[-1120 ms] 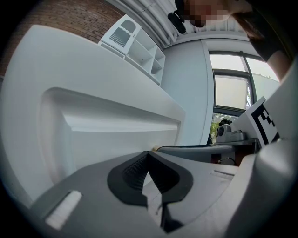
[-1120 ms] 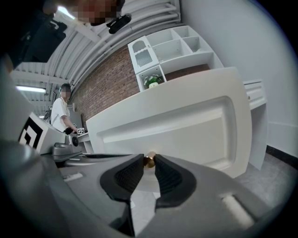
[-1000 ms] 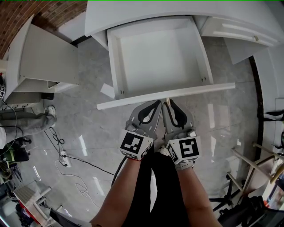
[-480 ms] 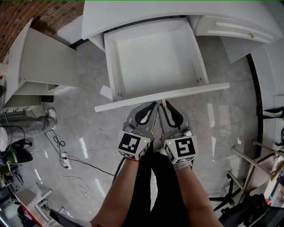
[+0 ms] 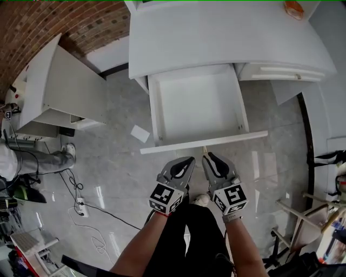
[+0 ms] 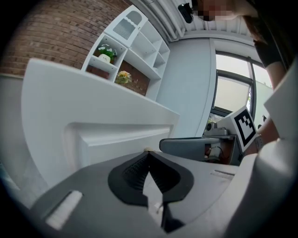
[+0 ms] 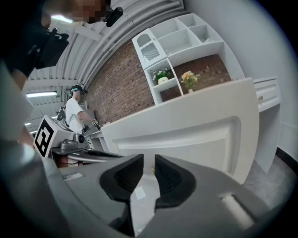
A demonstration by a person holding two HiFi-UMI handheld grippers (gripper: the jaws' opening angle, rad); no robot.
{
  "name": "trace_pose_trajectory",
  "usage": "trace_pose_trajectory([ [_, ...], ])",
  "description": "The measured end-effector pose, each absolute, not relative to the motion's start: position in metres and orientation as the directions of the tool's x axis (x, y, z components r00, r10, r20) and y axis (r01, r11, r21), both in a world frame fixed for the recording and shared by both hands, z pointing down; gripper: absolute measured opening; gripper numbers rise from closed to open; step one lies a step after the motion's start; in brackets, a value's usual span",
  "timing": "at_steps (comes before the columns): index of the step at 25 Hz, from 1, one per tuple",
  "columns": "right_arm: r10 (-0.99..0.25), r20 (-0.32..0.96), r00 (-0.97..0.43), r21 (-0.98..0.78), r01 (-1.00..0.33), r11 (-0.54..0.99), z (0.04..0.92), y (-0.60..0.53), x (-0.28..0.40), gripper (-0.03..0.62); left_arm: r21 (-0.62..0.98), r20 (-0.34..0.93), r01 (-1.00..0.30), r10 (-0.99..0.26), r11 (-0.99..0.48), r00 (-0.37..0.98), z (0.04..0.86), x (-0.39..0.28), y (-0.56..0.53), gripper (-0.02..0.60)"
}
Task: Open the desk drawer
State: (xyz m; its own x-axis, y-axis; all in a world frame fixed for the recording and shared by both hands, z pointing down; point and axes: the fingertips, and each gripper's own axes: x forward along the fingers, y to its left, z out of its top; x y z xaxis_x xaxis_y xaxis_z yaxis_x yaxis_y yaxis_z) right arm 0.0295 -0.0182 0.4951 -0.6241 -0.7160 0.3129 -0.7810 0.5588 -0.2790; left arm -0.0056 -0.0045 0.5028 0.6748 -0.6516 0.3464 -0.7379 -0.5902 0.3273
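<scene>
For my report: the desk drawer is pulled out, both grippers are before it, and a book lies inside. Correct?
No book: the drawer is pulled out, with the left gripper and right gripper before it, but it is empty. The head view shows its bare white bottom.

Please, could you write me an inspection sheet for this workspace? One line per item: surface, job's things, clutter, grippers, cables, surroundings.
Surface: white desk top, with an orange object at its far right.
Job's things: drawer pulled out and empty; small knob on its front panel.
Clutter: white sheet lying on the floor.
Grippers: left gripper shut, empty. The jaws of the right gripper have just been opening; they are slightly apart with nothing between them. Both are short of the knob.
Cables: black cable and power strip on the floor.
Surroundings: brick wall; person's leg at the left.
</scene>
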Motion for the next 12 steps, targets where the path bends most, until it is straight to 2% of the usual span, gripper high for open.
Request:
trace_pose_trajectory([
  [3, -0.725, 0.263, -0.637, -0.254, -0.770, 0.585, 0.455, -0.017, 0.033, 0.003, 0.299, 0.324, -0.689, -0.609, -0.660, 0.724, 0.472, -0.001, 0.004, 0.000],
  [7, -0.729, 0.197, -0.655, -0.243, -0.753, 0.611, 0.404, -0.019, 0.036, 0.003, 0.263, 0.263, -0.671, -0.618, -0.693, 0.741, 0.424, -0.012, -0.004, 0.002],
  [12, -0.734, 0.188, -0.652, -0.207, -0.757, 0.620, 0.355, -0.021, 0.041, 0.003, 0.250, 0.191, -0.691, -0.665, -0.678, 0.722, 0.361, -0.029, -0.021, 0.002],
])
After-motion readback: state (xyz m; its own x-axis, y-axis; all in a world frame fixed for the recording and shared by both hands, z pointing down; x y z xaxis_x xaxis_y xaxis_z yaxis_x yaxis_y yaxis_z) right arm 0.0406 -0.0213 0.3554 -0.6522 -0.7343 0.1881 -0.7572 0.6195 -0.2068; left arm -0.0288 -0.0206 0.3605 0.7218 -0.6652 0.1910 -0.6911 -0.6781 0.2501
